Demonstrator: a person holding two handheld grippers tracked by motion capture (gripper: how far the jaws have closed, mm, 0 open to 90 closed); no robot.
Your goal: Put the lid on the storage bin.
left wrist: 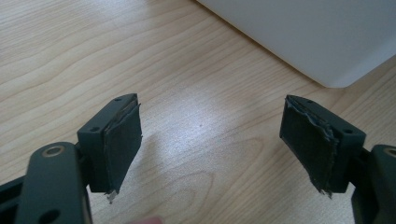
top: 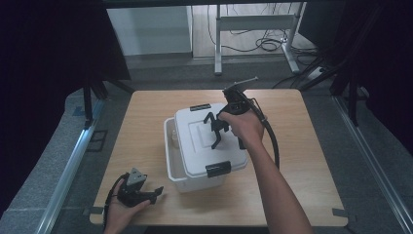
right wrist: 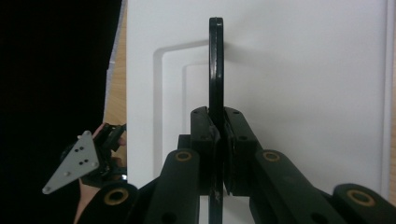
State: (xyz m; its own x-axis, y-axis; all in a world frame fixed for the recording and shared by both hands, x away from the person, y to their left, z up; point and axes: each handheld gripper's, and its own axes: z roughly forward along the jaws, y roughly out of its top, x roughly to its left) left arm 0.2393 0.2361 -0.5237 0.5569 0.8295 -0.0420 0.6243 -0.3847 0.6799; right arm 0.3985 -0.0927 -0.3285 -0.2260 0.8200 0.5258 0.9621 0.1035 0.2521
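A white storage box point(top: 181, 176) stands mid-table. Its white lid point(top: 195, 141) sits shifted to the right, so a strip of the inside shows at the left with a small pale object point(top: 173, 140) in it. My right gripper point(top: 217, 139) reaches over the lid from the right, shut on the lid's upright black handle point(right wrist: 215, 60). The pads point(right wrist: 201, 128) press both sides of the handle in the right gripper view. My left gripper point(top: 157, 193) rests on the table near the front left corner, open with nothing between its pads point(left wrist: 122, 140). The box's corner point(left wrist: 317, 37) lies just ahead of it.
Black latches sit at the lid's far edge point(top: 200, 107) and near edge point(top: 217, 168). The wooden table point(top: 302, 161) has bare room on both sides of the box. A cable point(top: 272, 141) trails from the right gripper. Desk legs and cables stand on the floor beyond.
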